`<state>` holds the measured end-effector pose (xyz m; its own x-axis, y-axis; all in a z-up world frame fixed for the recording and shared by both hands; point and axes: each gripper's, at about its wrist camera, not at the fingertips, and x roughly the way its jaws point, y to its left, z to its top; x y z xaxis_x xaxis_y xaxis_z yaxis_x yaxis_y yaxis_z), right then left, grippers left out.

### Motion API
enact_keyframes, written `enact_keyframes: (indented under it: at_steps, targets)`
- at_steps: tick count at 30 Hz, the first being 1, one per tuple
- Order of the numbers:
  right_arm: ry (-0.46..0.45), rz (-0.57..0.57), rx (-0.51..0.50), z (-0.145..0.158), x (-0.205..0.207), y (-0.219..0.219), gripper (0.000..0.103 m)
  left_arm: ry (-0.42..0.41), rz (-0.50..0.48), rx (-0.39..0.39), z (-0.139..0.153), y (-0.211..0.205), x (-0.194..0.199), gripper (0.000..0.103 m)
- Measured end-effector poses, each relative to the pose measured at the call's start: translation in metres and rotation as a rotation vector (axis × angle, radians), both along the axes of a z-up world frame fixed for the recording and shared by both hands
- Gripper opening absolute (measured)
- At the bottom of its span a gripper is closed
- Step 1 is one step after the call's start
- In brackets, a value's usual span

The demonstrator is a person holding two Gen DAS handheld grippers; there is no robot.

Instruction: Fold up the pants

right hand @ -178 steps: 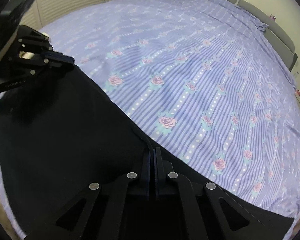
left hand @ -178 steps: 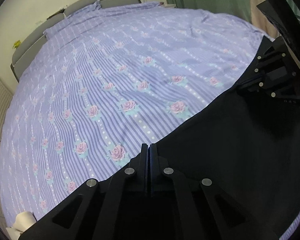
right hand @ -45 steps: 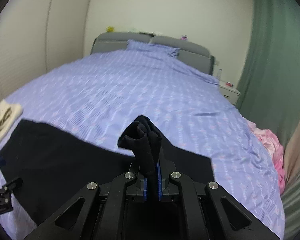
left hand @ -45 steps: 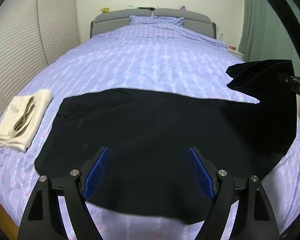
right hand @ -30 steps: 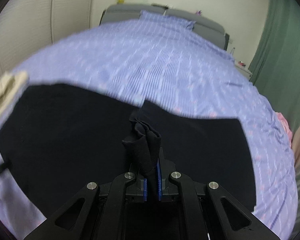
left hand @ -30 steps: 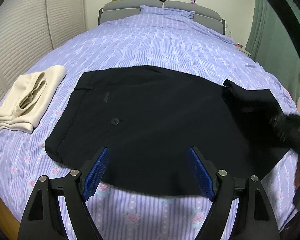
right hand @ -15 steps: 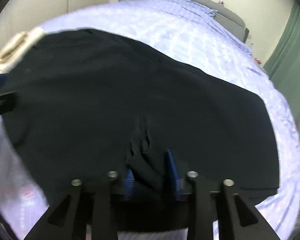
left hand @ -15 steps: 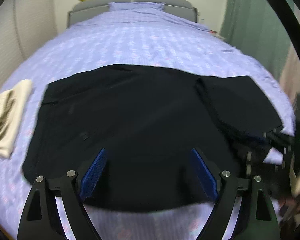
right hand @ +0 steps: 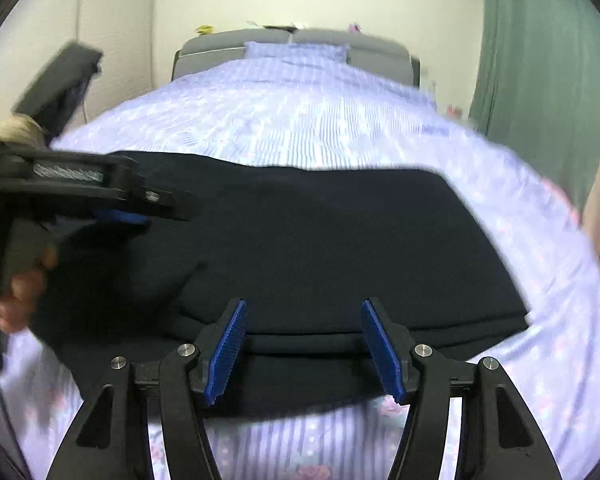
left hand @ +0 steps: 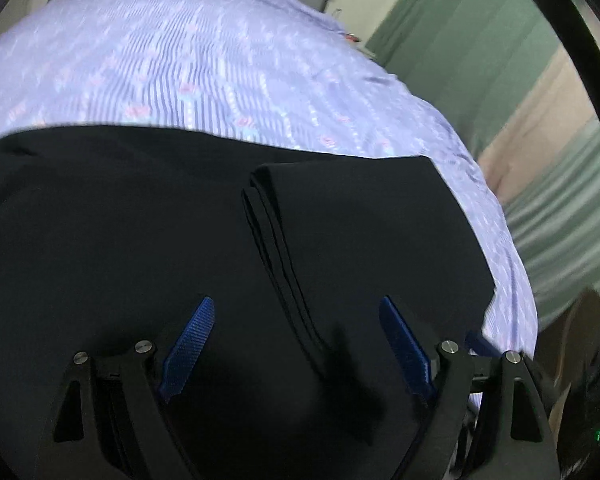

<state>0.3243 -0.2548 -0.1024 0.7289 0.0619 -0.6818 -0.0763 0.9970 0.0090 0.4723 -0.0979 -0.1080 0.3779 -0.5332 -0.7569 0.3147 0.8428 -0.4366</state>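
At the far left of the right wrist view, a hand [right hand: 18, 300] grips the handle of the left claw [right hand: 140, 210], which reaches in over the near-left part of the black pants [right hand: 320, 240]; motion blur softens it, so whether it touches the cloth cannot be told from here. In its own view the left claw [left hand: 296, 320] has its blue pads [left hand: 188, 346] spread wide with nothing between them, hovering over the pants [left hand: 100, 240]. The pants lie flat across the near end of the bed [right hand: 300, 112], on the lilac striped bedsheet [left hand: 180, 60] with small pink flowers. On the right half of the garment a folded-over layer [left hand: 372, 232] lies on top, its stacked edges running from the middle of the cloth toward the camera. Moving right, the right claw [right hand: 304, 340] is likewise spread, its blue pads [right hand: 226, 354] standing apart above the near hem of the pants and pinching nothing. Beyond, a grey headboard [right hand: 296, 44] and a matching pillow [right hand: 296, 52] sit at the far end of the bed. A green curtain [right hand: 540, 60] hangs along the right side.
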Motion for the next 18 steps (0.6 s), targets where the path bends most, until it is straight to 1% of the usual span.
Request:
enact_keyframes:
  at_steps: [3,4,5,7,8,9,10,12,14,18]
  targets:
    - [0.003,0.000,0.017,-0.008,0.005,-0.003,0.061,0.007,0.029,-0.040,-0.009,-0.003,0.008,0.084]
    - [0.010,0.002,0.024,-0.011,0.006,-0.002,0.061,0.001,0.029,-0.051,-0.009,-0.005,0.010,0.080]
    - [0.013,0.005,0.035,-0.013,0.007,-0.002,0.061,0.004,0.023,-0.069,-0.011,-0.008,0.012,0.074]
    - [0.019,0.007,0.055,-0.017,0.008,-0.002,0.061,0.037,0.015,-0.093,-0.018,-0.012,0.018,0.059]
    - [0.023,0.011,0.065,-0.018,0.010,-0.005,0.061,0.040,0.029,-0.096,-0.020,-0.013,0.021,0.053]
    - [0.026,0.014,0.072,-0.020,0.014,-0.007,0.061,0.040,0.042,-0.084,-0.021,-0.013,0.023,0.029]
    - [0.030,0.015,0.078,-0.021,0.015,-0.006,0.061,0.034,0.055,-0.060,-0.022,-0.013,0.024,0.017]
    - [0.032,0.021,0.082,-0.023,0.015,-0.002,0.061,0.026,0.047,-0.084,-0.023,-0.009,0.029,0.010]
    - [0.037,0.031,0.095,-0.023,0.022,-0.004,0.061,0.016,0.068,-0.098,-0.021,0.000,0.030,0.009]
    - [0.058,0.064,0.120,-0.028,0.036,0.004,0.061,-0.018,0.095,-0.079,-0.012,0.007,0.030,0.008]
